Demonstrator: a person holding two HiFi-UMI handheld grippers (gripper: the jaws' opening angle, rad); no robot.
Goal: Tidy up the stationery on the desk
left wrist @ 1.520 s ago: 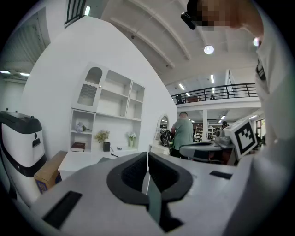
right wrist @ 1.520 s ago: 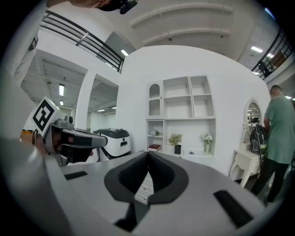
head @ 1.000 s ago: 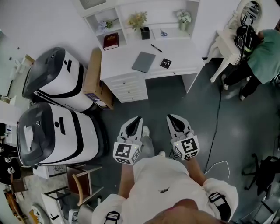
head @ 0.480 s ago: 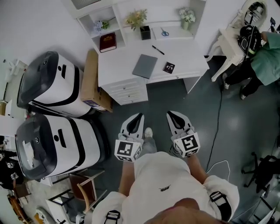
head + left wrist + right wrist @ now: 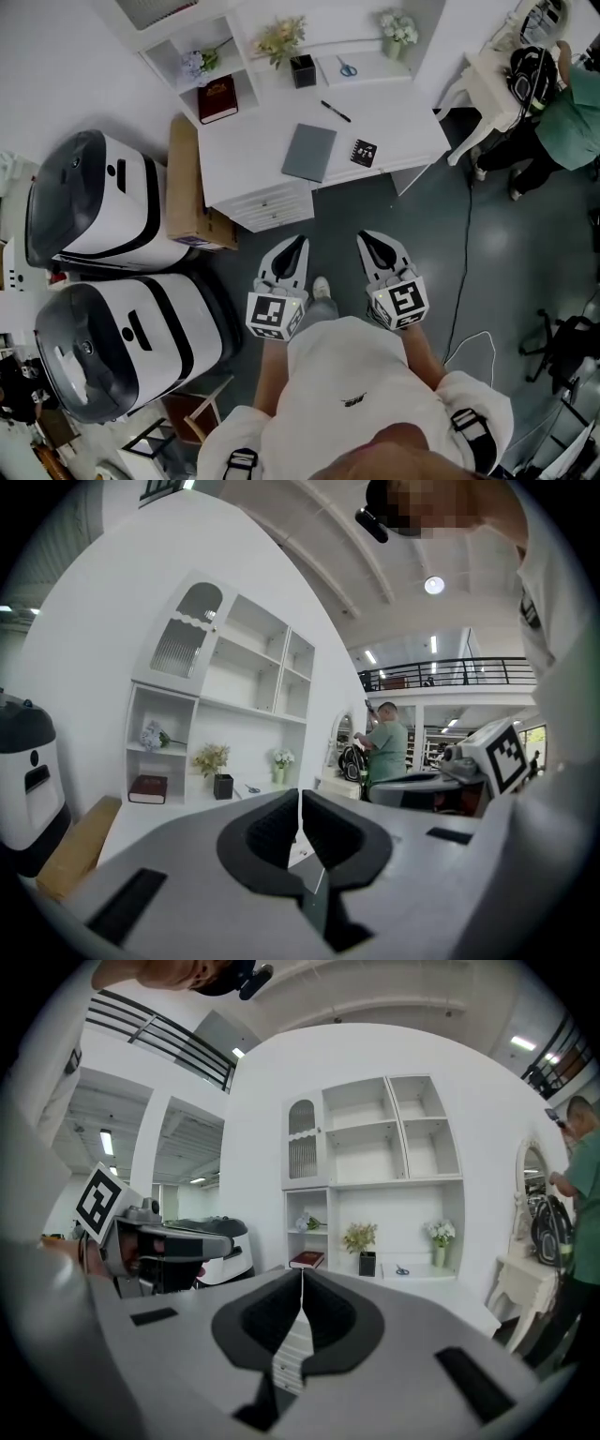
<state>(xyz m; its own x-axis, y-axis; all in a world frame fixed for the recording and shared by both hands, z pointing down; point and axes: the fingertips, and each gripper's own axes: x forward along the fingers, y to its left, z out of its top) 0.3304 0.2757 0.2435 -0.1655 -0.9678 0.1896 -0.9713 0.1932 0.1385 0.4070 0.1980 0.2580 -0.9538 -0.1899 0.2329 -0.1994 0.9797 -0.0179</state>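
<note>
L gripper [image 5: 299, 797] & R gripper [image 5: 302, 1274] held low in front of person, side by side, well short of desk [image 5: 403, 117]. Both have jaws pressed together w/ nothing btwn. On desk: grey notebook [image 5: 309, 152], black pad [image 5: 364, 152] near its right, pen [image 5: 336, 111] behind them. Scissors [image 5: 348, 68] on back shelf near pen cup [image 5: 302, 70]; red book [image 5: 217, 97] in left cubby

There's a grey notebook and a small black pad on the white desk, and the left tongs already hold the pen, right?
Not quite. The left tongs hold nothing: the left gripper view shows them closed and empty. The pen lies on the white desk, as the head view shows, along with the grey notebook and the small black pad.
</note>
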